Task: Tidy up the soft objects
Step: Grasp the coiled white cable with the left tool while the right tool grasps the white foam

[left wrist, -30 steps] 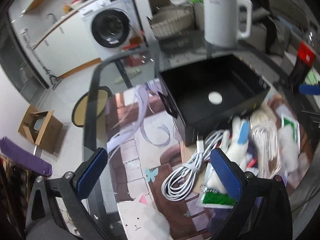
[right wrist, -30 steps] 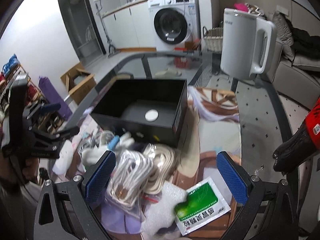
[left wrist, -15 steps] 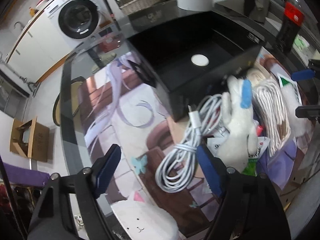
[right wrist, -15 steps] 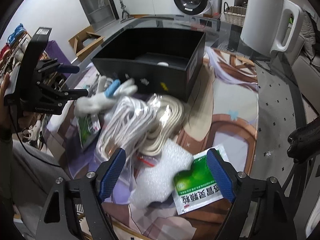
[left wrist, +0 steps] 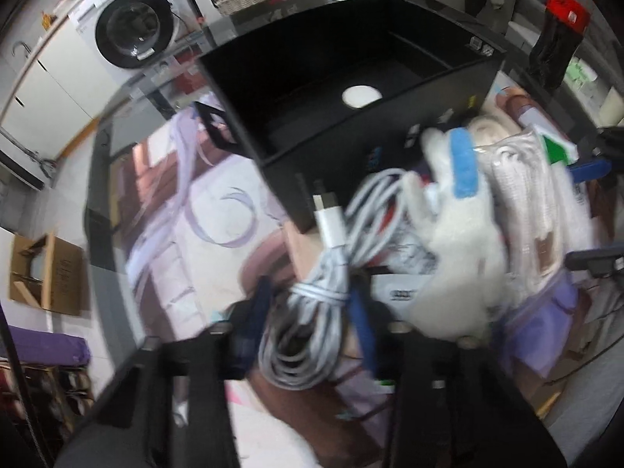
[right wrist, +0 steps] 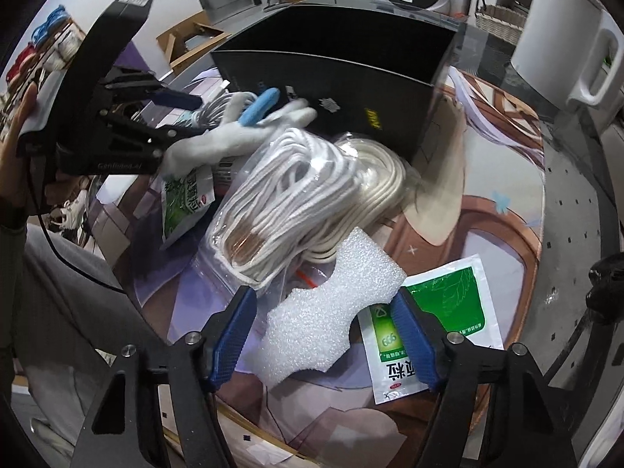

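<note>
**Two grippers over a heap of soft goods beside a black box**

The left gripper (left wrist: pixel 312 308) had its blue-padded fingers (left wrist: pixel 360 323) drawn in around the wrapped waist of a coiled white charging cable (left wrist: pixel 308 335); the frame was blurred, so I cannot tell whether the pads actually pinched the cable or only flanked it. The cable's white plug (left wrist: pixel 329 220) pointed toward the near wall of the open black box (left wrist: pixel 351 148), which stood on the printed table mat (left wrist: pixel 187 210) with a white disc (left wrist: pixel 361 96) on its floor.

Just right of the cable lay a white knit glove with one blue finger (left wrist: pixel 462 241), resting against the box's near wall. Beside it sat a clear bag of white cord (right wrist: pixel 288 191), touching a coil of cream rope (right wrist: pixel 384 179) that lay against the box corner.

The right gripper (right wrist: pixel 325 335) stood with its fingers spread wide on either side of a white foam piece (right wrist: pixel 331 312), not touching it. A green-and-white sachet (right wrist: pixel 433 308) lay under the right finger, printed with Chinese characters and "999"; a second green sachet (right wrist: pixel 185 210) lay partly under the glove. The left gripper's black body carried pale lettering, too blurred to read with certainty. A white electric kettle (right wrist: pixel 561 39) stood past the box near the table's far edge.
</note>
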`<state>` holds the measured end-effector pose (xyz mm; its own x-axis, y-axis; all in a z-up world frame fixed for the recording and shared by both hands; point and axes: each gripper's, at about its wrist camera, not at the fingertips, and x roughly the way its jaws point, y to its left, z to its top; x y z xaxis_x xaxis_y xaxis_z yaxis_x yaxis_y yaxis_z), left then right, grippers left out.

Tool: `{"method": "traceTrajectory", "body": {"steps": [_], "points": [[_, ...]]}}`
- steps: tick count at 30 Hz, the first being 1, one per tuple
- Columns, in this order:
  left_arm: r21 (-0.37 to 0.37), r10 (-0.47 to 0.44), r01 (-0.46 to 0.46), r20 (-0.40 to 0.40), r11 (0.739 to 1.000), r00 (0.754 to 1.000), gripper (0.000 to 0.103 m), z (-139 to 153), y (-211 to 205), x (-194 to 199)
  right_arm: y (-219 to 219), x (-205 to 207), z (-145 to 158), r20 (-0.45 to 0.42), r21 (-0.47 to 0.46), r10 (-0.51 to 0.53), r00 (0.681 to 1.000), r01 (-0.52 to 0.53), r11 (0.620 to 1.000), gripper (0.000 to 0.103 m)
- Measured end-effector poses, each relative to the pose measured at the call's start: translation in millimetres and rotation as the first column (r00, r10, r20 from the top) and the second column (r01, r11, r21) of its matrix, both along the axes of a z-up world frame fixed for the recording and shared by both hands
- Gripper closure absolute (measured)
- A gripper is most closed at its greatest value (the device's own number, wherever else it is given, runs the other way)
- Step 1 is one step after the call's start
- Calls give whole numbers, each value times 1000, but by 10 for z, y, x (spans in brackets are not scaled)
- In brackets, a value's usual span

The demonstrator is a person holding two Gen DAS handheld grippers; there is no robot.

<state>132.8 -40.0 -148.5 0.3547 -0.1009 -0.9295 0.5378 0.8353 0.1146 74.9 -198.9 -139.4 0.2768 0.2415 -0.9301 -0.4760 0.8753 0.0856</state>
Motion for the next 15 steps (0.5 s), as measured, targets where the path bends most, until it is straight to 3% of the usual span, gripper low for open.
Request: {"method": "traceTrajectory", "body": {"steps": [4,11,14,15], "points": [[3,47,-47,2,999,999,77,15,-25,-45,60,26,-4,22,-20,35,999,-35,999,41],[-68,162,-165,-40,984,986,75,81,99,-179,41,58,121,107,-61,46,993,-40,997,44],[-69,171,-176,-68,982,983,59,11,100,-159,-21,134,103,74,-42,-10,997,14,999,44],[-61,177,-181,-65,982,982,49,-8,105,-131,-37,153,93,54,-31,-18,998,20,999,43]]}}
